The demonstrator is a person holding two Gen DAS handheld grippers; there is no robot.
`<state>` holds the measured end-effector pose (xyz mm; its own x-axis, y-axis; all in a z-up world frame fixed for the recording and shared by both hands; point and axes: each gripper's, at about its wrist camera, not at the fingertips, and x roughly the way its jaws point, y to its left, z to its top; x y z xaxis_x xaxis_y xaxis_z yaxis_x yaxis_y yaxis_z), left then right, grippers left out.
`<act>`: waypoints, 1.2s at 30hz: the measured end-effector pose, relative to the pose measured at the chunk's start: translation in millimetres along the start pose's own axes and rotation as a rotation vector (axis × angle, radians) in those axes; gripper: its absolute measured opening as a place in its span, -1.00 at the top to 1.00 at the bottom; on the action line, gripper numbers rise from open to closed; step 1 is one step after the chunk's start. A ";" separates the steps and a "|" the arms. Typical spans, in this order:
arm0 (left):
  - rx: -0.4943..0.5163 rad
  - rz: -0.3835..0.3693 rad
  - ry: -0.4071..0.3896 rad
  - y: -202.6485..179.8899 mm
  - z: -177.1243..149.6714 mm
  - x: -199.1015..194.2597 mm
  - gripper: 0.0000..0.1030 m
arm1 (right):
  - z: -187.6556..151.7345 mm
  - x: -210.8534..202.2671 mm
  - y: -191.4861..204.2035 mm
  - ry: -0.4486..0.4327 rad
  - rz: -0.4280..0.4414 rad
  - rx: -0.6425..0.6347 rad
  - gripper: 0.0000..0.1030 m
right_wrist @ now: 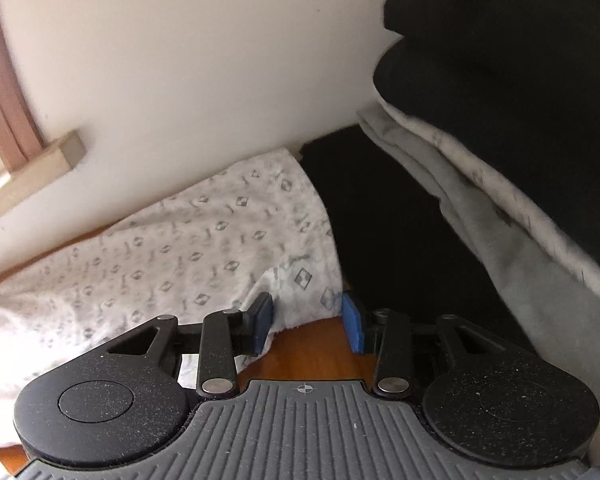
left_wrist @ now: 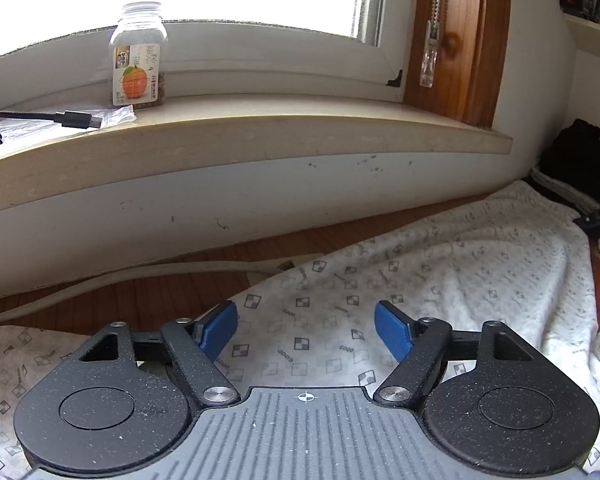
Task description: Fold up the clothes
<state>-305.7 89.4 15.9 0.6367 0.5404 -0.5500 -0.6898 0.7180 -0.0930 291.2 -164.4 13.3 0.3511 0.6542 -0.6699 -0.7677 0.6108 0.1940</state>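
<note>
A white garment point(left_wrist: 420, 280) printed with small grey squares lies rumpled on the wooden table point(left_wrist: 148, 304). My left gripper point(left_wrist: 306, 330) hovers just over it, its blue pads point(left_wrist: 220, 328) wide apart with nothing pinched between them, so it is open. In the right wrist view the same garment point(right_wrist: 180, 248) stretches off to the left, and its near corner reaches in between my right gripper's point(right_wrist: 307, 322) fingers. Those pads point(right_wrist: 262, 324) stand about half apart on either side of the corner, bare wood point(right_wrist: 312, 352) shows between them, and no pinch on the cloth is visible.
A stone window sill point(left_wrist: 260, 132) runs above the table, carrying a clear jar point(left_wrist: 138, 60) and a black USB cable point(left_wrist: 76, 119). A white cord point(left_wrist: 140, 276) lies along the wall. Black clothing point(right_wrist: 500, 60) over grey-white fabric point(right_wrist: 520, 240) is stacked to the right.
</note>
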 end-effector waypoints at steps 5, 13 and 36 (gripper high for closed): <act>0.002 -0.002 -0.009 0.0 -1.6 -1.6 -0.53 | 10.2 10.3 2.5 -0.043 -0.008 -0.012 0.77; -0.048 -0.018 -0.106 11.4 -2.8 -17.4 -0.53 | 44.1 -24.0 35.3 -0.345 -0.246 -0.286 0.89; -0.035 0.082 0.027 18.3 0.0 -5.0 -0.67 | -37.9 -1.5 112.0 -0.142 0.147 -0.470 0.03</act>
<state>-321.5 99.8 17.0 0.5683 0.5843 -0.5793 -0.7513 0.6556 -0.0758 184.4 -113.8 8.9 0.2661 0.7922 -0.5491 -0.9609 0.2630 -0.0861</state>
